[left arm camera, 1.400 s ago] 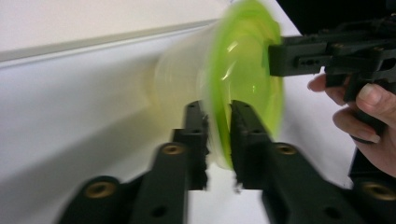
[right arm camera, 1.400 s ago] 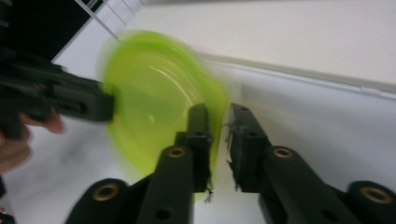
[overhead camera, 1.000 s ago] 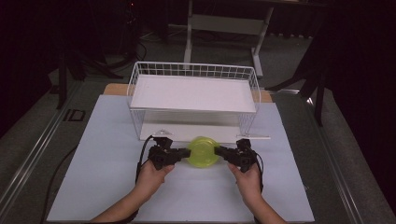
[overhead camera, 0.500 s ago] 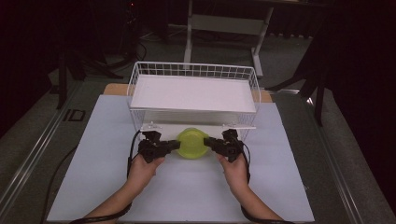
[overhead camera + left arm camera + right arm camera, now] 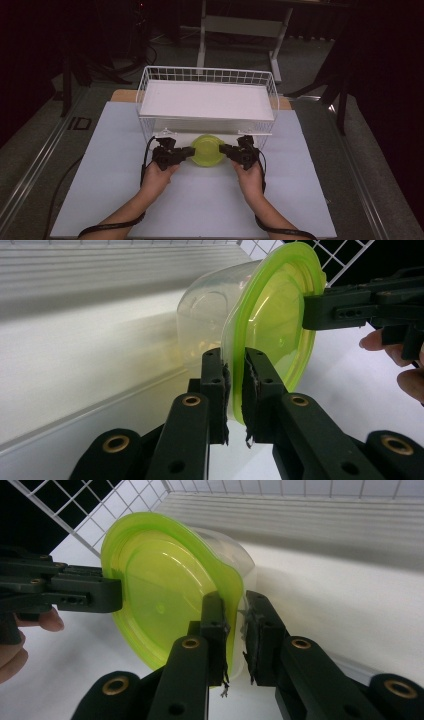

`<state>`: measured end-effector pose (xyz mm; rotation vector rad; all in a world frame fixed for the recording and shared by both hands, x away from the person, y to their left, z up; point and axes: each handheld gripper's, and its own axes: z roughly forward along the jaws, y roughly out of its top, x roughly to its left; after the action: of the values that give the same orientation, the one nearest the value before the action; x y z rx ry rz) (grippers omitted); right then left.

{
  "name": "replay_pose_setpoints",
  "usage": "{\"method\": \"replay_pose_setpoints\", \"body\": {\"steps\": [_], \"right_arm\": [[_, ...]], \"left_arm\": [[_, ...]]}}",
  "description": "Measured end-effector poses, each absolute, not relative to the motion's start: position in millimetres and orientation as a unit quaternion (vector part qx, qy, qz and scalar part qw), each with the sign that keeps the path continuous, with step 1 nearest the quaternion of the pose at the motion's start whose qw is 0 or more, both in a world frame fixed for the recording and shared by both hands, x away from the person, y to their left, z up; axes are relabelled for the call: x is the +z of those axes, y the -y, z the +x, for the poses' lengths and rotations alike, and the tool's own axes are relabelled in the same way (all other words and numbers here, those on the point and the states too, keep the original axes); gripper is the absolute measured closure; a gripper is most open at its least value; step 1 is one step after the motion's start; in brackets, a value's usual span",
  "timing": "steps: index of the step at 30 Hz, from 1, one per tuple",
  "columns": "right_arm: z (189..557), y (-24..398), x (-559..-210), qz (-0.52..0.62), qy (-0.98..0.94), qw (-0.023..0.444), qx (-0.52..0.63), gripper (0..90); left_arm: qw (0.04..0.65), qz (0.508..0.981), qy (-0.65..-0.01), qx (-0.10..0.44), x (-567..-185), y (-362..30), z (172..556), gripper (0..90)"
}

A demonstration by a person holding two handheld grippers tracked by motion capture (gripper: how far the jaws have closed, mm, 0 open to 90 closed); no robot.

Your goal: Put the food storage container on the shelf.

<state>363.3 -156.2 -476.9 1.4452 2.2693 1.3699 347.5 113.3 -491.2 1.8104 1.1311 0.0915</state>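
Container, clear plastic tub with a round lime-green lid [image 5: 207,150], hanging tipped on its side between both tongs, just in front of the open lower bay of the white wire rack [image 5: 207,82] with its flat white shelf board [image 5: 206,99]. Lid face toward the person, tub body toward the rack: axis running front-to-back, straight into the bay, lid plane roughly upright. Left tongs [image 5: 191,151] pinching the lid rim from the left edge, right tongs [image 5: 222,148] pinching it from the right edge, both closed tight on the thin green lip. Left gripper view: green rim [image 5: 270,335] sandwiched between the black pads [image 5: 223,390], clear tub bulging away toward the white panel behind. Right gripper view: same picture mirrored, rim [image 5: 170,585] clamped between pads [image 5: 221,630], opposite tongs biting the far edge at left. Grips roughly diametrically opposite, so load about even between hands, neither clearly nearer. Container sits dead centre between the tongs, tub end leading toward the rack, above the white counter sheet [image 5: 200,200]; contact with the counter not resolvable. Likely next: straight push forward under the shelf board, keeping both hands level; clearance against the shelf's front edge looks like the main snag.
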Motion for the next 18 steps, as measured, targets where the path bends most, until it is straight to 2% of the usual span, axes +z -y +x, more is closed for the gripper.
{"method": "replay_pose_setpoints", "body": {"steps": [6, 15, 18], "right_arm": [[365.0, 155.8, -482.1, 0.488, -0.746, 0.047, 0.45, 80.0], [369.8, 149.9, -479.7, 0.469, -0.754, 0.08, 0.453, 79.9], [374.2, 149.7, -481.5, 0.481, -0.748, 0.072, 0.452, 79.8]], "left_arm": [[0.474, 0.743, -0.471, 0.037, -492.6, -113.4, 349.1, 81.7], [0.476, 0.74, -0.474, 0.048, -496.5, -114.5, 359.2, 81.2], [0.476, 0.737, -0.477, 0.045, -496.4, -114.8, 361.4, 81.2]]}}
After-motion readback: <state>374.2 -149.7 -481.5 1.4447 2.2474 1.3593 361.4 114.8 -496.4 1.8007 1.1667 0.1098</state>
